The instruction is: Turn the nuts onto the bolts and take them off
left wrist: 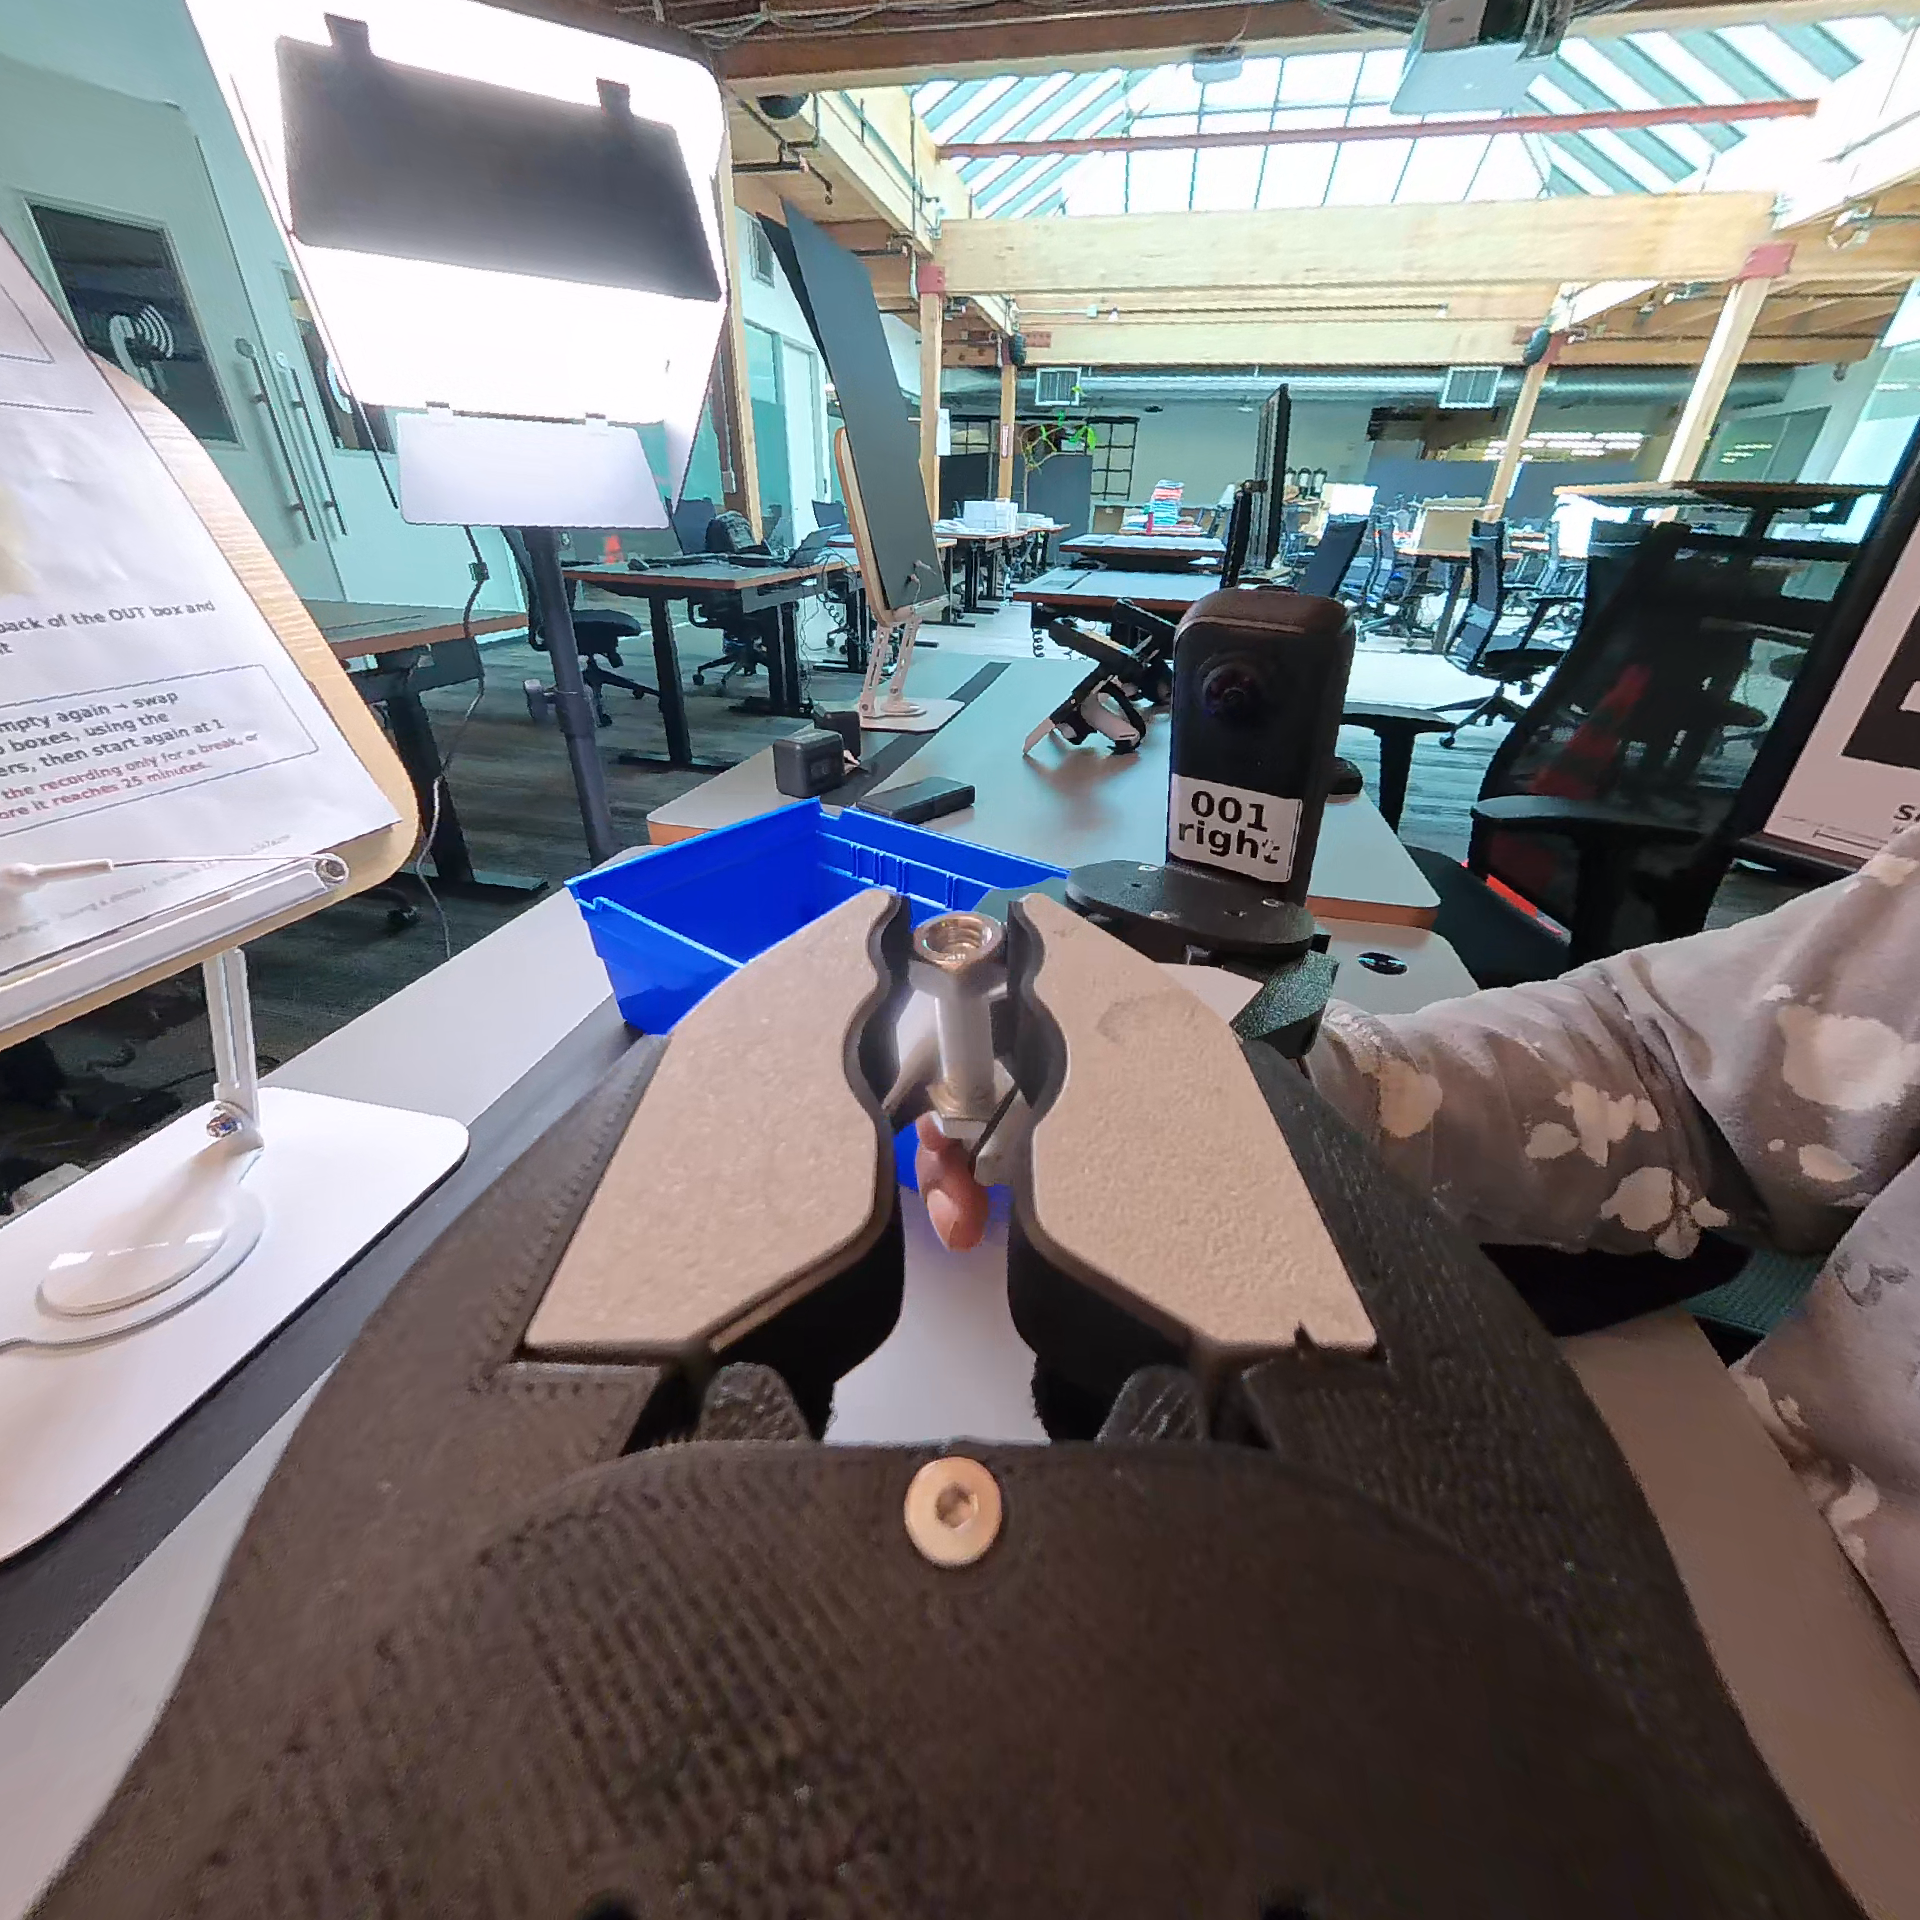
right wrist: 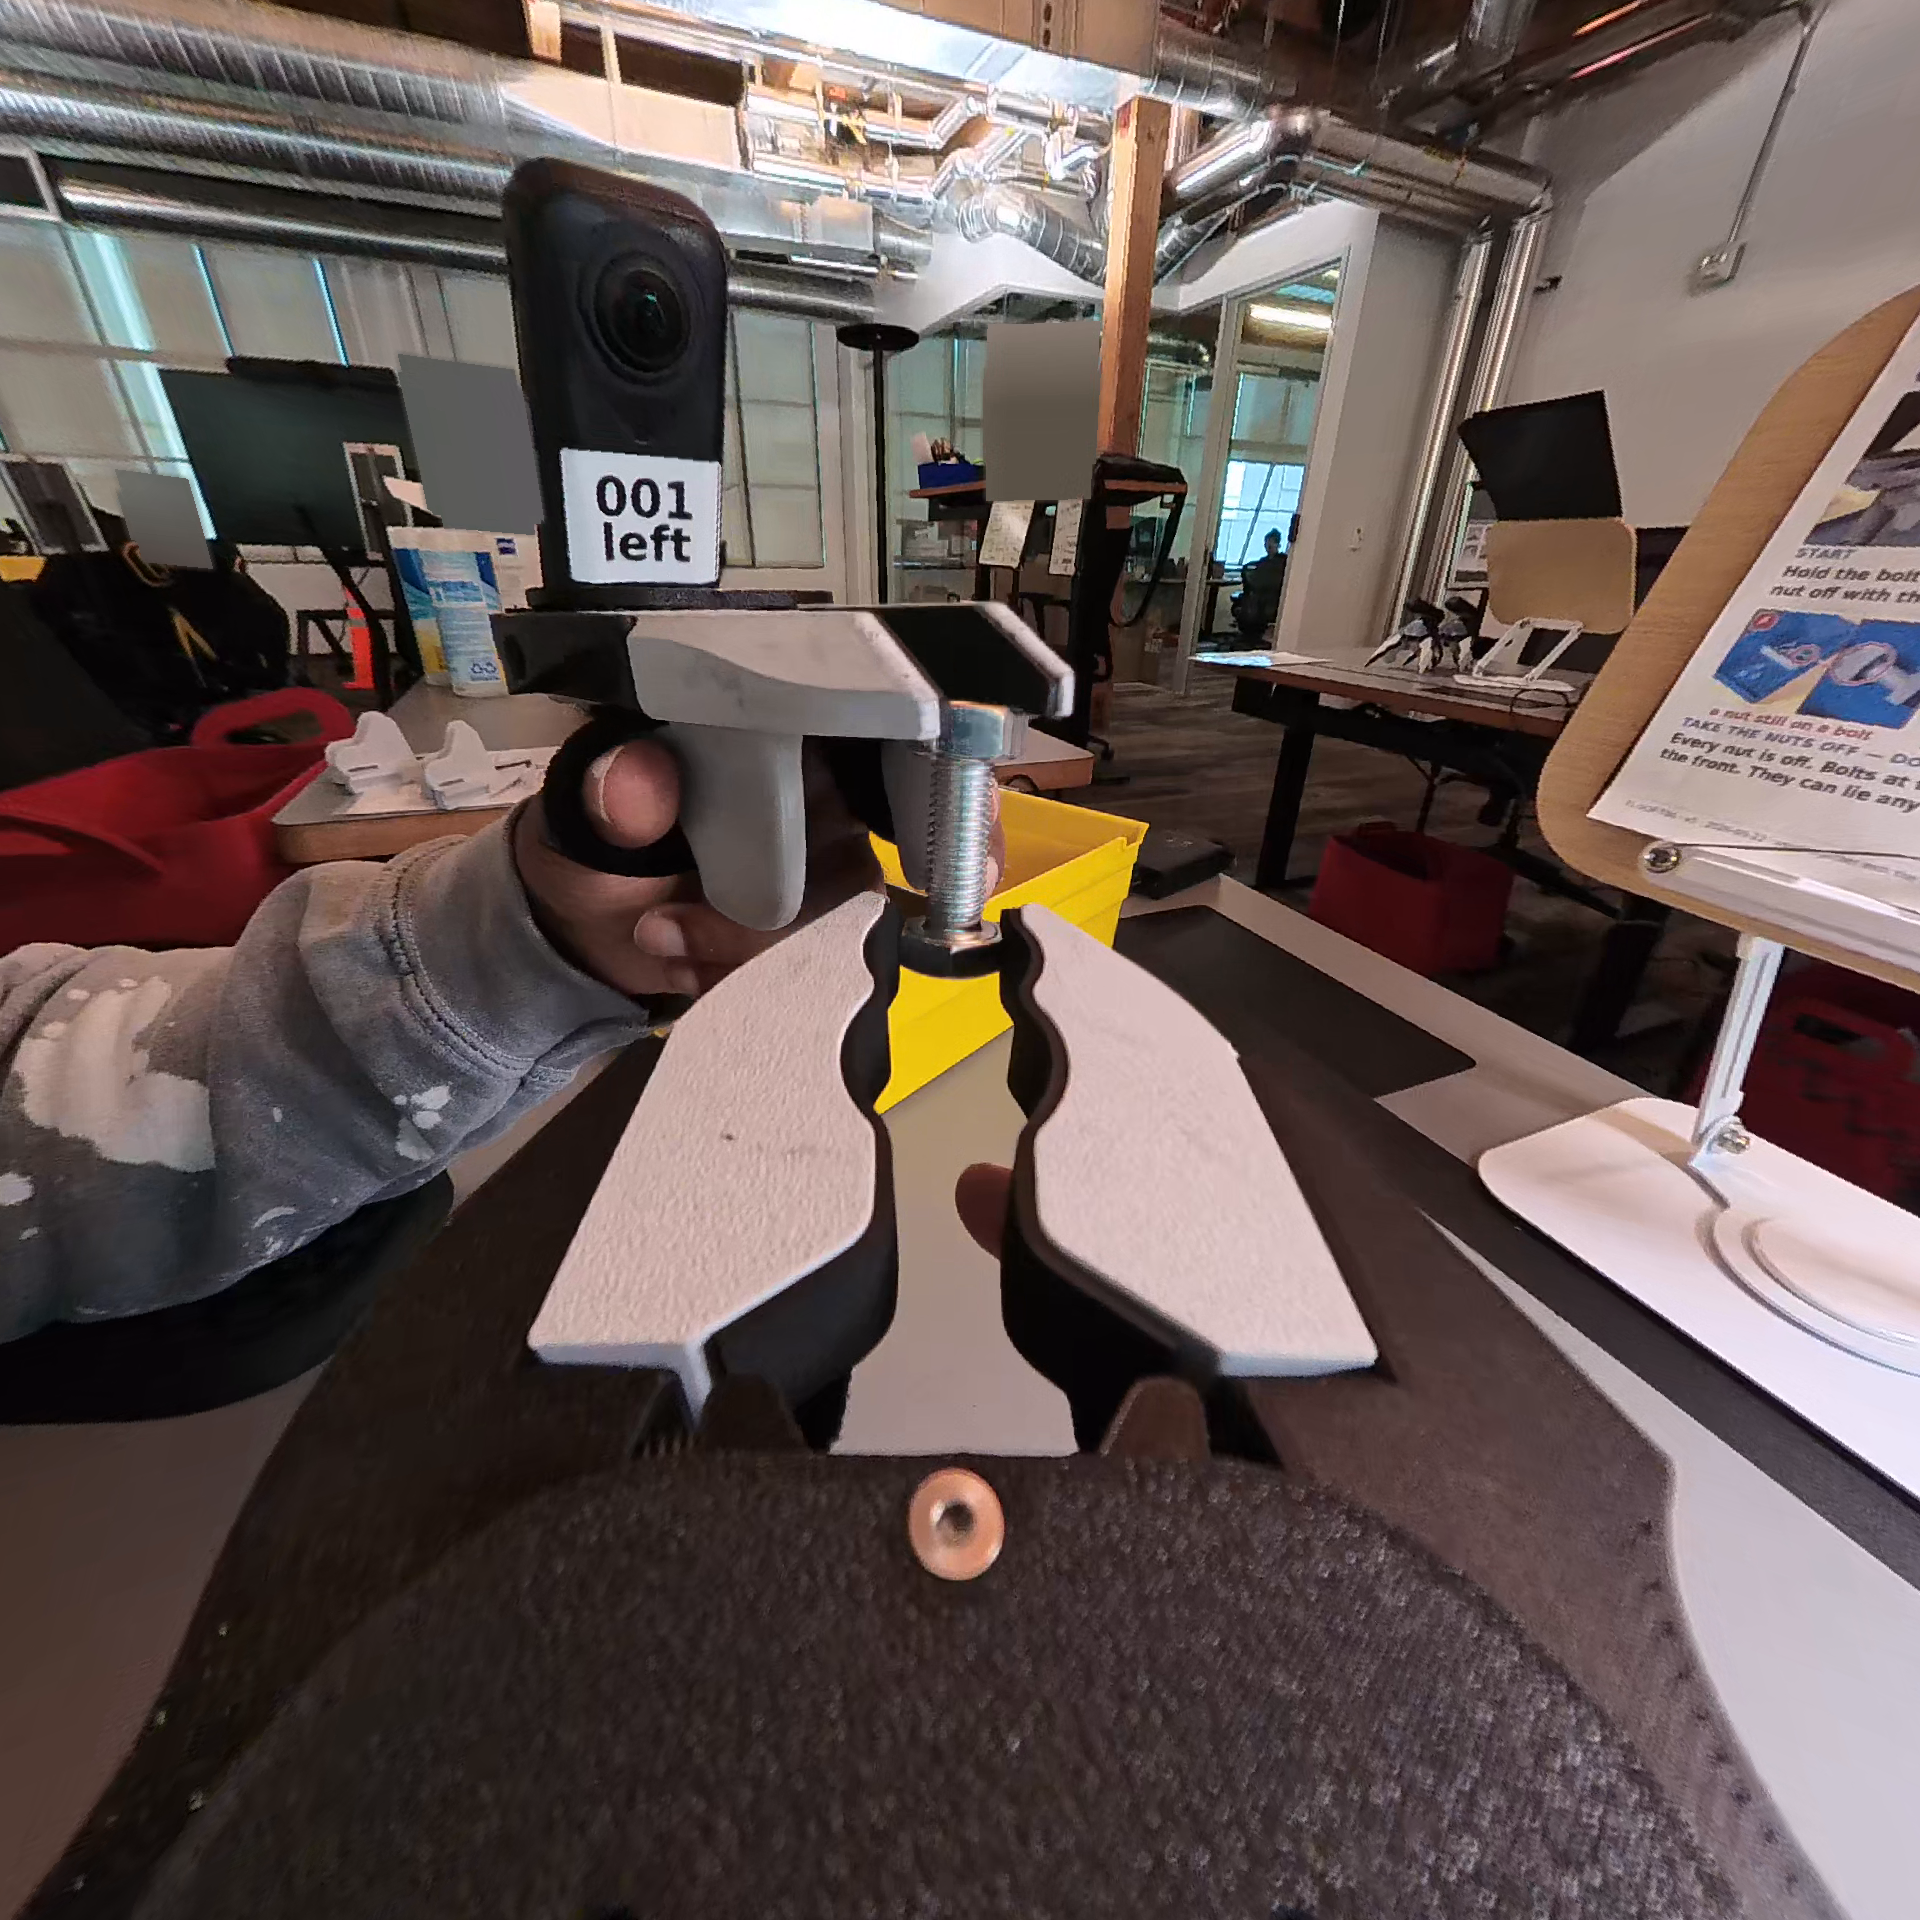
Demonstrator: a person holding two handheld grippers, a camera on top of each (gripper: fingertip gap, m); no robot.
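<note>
My left gripper (left wrist: 956, 920) is shut on the hex head of a silver bolt (left wrist: 958, 1029). The bolt hangs straight down from its tips, above the table. In the right wrist view the left gripper (right wrist: 982, 717) comes in from the left, and the threaded bolt (right wrist: 958, 831) runs down into a nut (right wrist: 951, 943). My right gripper (right wrist: 951, 925) is shut on that nut at the bolt's lower end. In the left wrist view the nut (left wrist: 958, 1107) shows under the shaft, held between the right gripper's fingers (left wrist: 997, 1143).
A blue bin (left wrist: 717, 925) stands on the table behind the left gripper. A yellow bin (right wrist: 1049, 862) stands behind the right gripper. A white stand with an instruction sheet (left wrist: 156, 727) is at the table's side and also shows in the right wrist view (right wrist: 1766, 675). A person's grey sleeves reach in. My hands' fingertips stand some 4 cm from each other.
</note>
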